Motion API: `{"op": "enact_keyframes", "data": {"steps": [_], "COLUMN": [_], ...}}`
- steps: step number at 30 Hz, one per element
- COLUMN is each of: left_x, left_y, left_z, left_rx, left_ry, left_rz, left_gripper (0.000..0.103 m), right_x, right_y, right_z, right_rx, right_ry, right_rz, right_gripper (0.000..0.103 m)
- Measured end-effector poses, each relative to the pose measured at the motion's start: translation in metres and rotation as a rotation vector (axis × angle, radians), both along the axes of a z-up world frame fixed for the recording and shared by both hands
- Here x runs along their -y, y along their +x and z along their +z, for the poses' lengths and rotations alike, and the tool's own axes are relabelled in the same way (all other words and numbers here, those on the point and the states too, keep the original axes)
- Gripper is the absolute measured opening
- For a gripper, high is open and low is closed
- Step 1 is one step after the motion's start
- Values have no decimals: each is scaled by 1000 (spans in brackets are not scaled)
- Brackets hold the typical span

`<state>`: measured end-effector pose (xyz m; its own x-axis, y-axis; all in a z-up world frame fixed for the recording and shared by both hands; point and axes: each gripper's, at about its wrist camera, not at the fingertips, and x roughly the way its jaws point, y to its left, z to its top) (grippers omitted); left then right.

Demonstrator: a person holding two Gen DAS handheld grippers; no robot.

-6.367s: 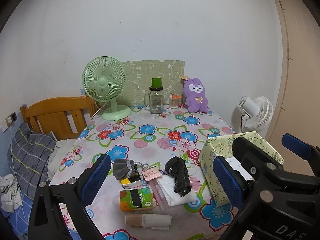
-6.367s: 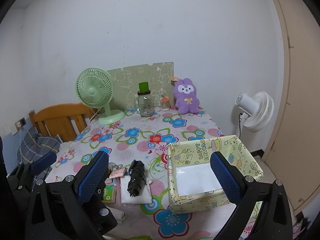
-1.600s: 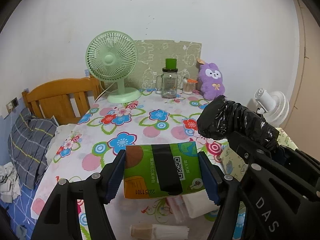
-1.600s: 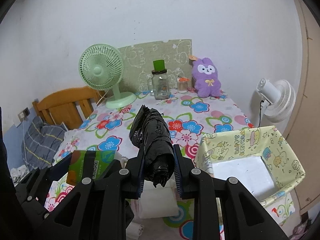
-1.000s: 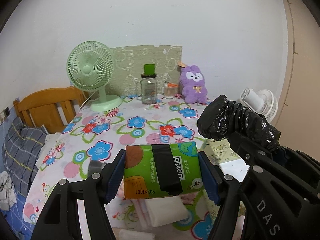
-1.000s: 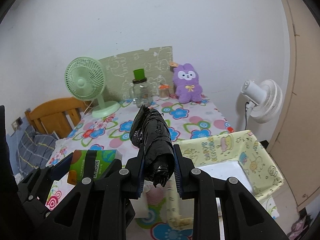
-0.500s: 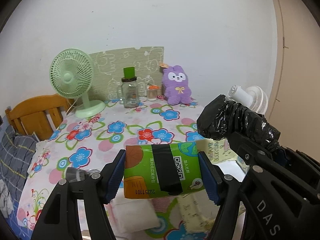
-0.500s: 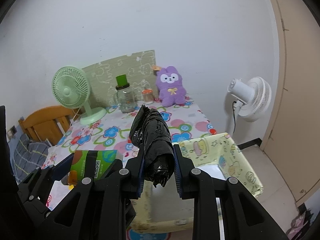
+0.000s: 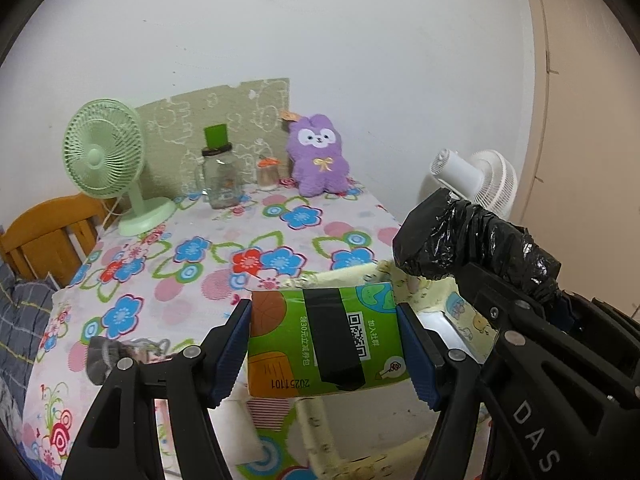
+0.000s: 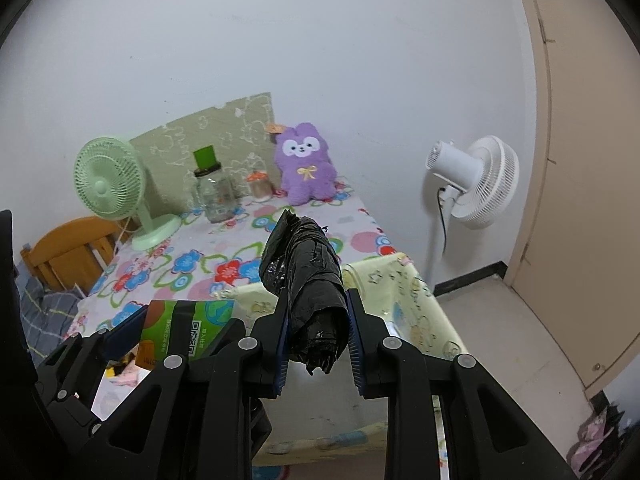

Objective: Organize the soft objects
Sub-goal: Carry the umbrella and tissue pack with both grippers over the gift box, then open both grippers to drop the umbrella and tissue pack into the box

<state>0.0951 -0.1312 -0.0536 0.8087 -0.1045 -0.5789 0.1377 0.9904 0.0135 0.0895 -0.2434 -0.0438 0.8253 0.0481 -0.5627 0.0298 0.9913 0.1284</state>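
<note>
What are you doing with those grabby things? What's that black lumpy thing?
The left gripper is squeezing a green tissue pack. The right gripper is squeezing a rolled-up black plastic bag. Both are held up over the yellow cartoon box on the flowery table, not dropped in yet.

Floral table (image 9: 224, 276) carries fan (image 9: 105, 160), jar (image 9: 219, 178), plush (image 9: 319, 156).

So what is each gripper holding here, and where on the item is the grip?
Left gripper clamps the green tissue pack by its two short ends. Right gripper pinches the black plastic bag roll near its lower end.
</note>
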Motion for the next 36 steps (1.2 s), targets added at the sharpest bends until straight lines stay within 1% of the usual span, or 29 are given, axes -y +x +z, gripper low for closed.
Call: {"op": "enact_keyframes", "data": {"steps": [9, 17, 20, 21, 23, 24, 25, 26, 27, 28, 33, 36], "left_x": [21, 33, 35, 34, 35, 35, 35, 35, 35, 35, 34, 32], "left_y": [16, 29, 32, 32, 32, 31, 31, 31, 30, 30, 24, 20], "left_z": [-18, -28, -30, -29, -29, -29, -29, -29, -28, -28, -21, -16], "left_rx": [-61, -113, -135, -139, -146, -147, -147, -148, -148, -148, -129, -113], "left_ry": [27, 27, 29, 27, 20, 17, 16, 15, 12, 10, -2, -5], "left_rz": [-36, -68, -67, -62, -70, -73, -75, -79, -82, -84, -98, -98], "left_gripper": [72, 73, 74, 76, 82, 84, 84, 86, 88, 90, 102, 103], "right_x": [20, 31, 34, 34, 36, 36, 36, 36, 36, 36, 37, 35], "right_y": [12, 24, 27, 27, 29, 30, 30, 29, 28, 27, 22, 18], "right_z": [-20, -30, -33, -33, -34, -34, -34, -34, -34, -33, -27, -23], "right_rx": [-58, -89, -103, -108, -116, -119, -118, -115, -109, -102, -76, -61], "right_ry": [-1, 6, 16, 20, 30, 30, 31, 33, 36, 39, 45, 46], "right_rz": [-39, -57, -59, -62, -59, -60, -61, -63, -66, -71, -89, -93], "right_gripper": [29, 29, 29, 29, 32, 37, 46, 51, 59, 64, 75, 81]}}
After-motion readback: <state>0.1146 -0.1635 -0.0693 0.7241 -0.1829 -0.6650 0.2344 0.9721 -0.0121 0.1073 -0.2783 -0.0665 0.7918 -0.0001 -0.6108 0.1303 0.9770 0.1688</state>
